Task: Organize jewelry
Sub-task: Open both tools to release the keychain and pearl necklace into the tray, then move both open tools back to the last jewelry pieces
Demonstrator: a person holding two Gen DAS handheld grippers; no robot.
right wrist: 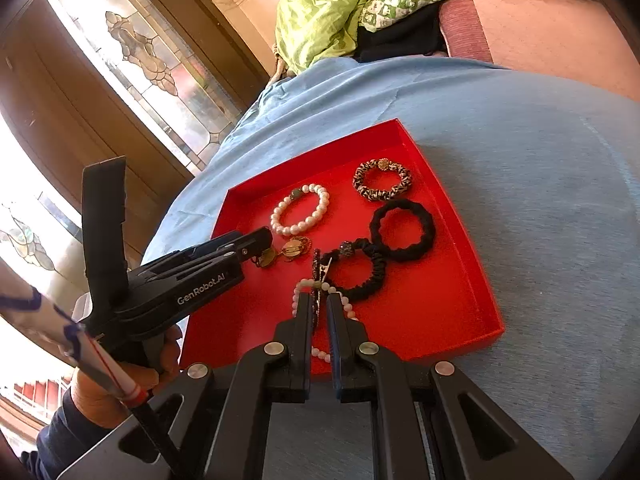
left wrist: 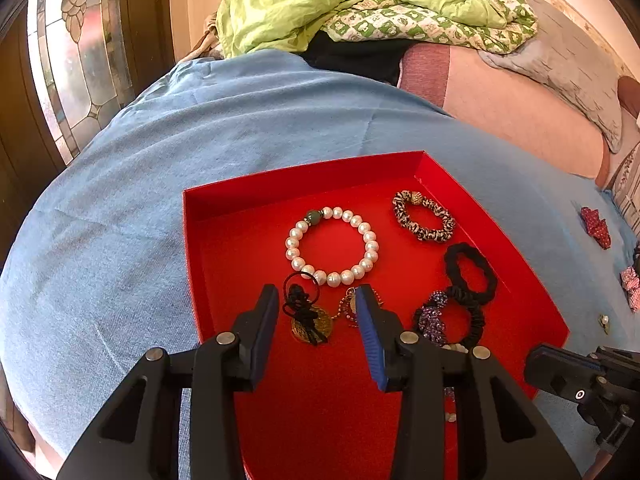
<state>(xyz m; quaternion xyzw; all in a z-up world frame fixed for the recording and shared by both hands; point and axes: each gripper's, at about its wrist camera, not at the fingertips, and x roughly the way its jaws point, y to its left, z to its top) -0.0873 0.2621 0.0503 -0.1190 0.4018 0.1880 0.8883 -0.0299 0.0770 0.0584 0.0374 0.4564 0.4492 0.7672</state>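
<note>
A red tray (left wrist: 208, 216) lies on a blue cloth. In it are a pearl bracelet (left wrist: 332, 246), a leopard-print scrunchie (left wrist: 424, 216), a black scrunchie (left wrist: 472, 272), a purple beaded scrunchie (left wrist: 444, 320) and a gold coin pendant on black cord (left wrist: 310, 324). My left gripper (left wrist: 318, 296) is open just above the pendant, which lies on the tray floor between the fingers, untouched. My right gripper (right wrist: 319, 304) is shut on a dark sparkly hair clip (right wrist: 319, 270) over the tray's near edge, above a second pale bead bracelet (right wrist: 348, 310). The left gripper (right wrist: 260, 242) shows from the side there.
On the cloth right of the tray lie a red bow (left wrist: 596, 226), a pink bow (left wrist: 631, 290) and a small pearl piece (left wrist: 604, 322). A green quilt (left wrist: 320, 4) and a pillow (left wrist: 560, 64) are piled behind. A stained-glass door (right wrist: 152, 68) stands at left.
</note>
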